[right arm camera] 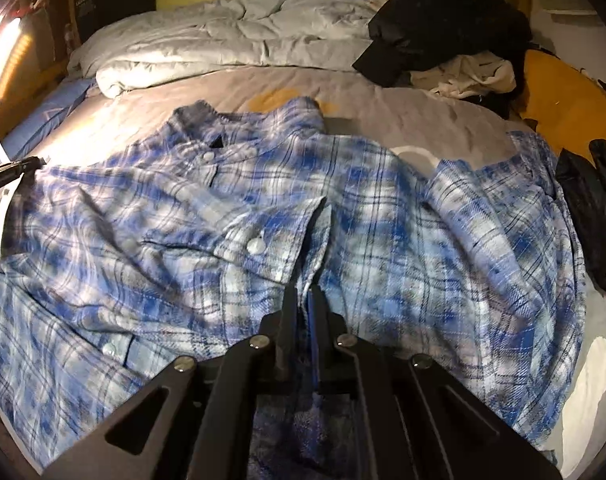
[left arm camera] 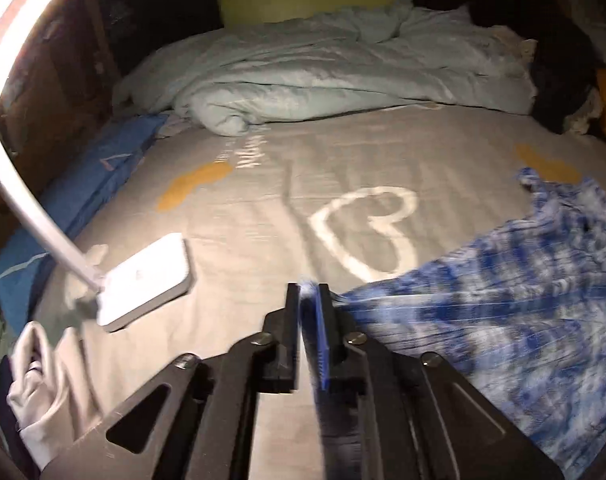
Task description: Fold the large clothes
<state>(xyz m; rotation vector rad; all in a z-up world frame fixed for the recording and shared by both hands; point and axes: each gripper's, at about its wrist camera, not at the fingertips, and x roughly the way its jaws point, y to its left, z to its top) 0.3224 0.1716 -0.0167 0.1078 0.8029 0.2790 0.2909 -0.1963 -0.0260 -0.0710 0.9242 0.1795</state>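
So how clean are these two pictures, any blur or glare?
Left wrist view: the plaid shirt is streaked with motion blur, and the lamp glares at upper left. Right wrist view: shirt sharper, bright glare at the left edge; both bend like fisheye.

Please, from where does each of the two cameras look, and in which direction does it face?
Left wrist: sits on the left gripper, looking down along its fingers over the bed sheet toward the duvet; a lamp base lies left.
Right wrist: sits on the right gripper, looking down over the spread plaid shirt.
Shared: the shirt, sheet and duvet appear in both; each gripper pinches shirt fabric.
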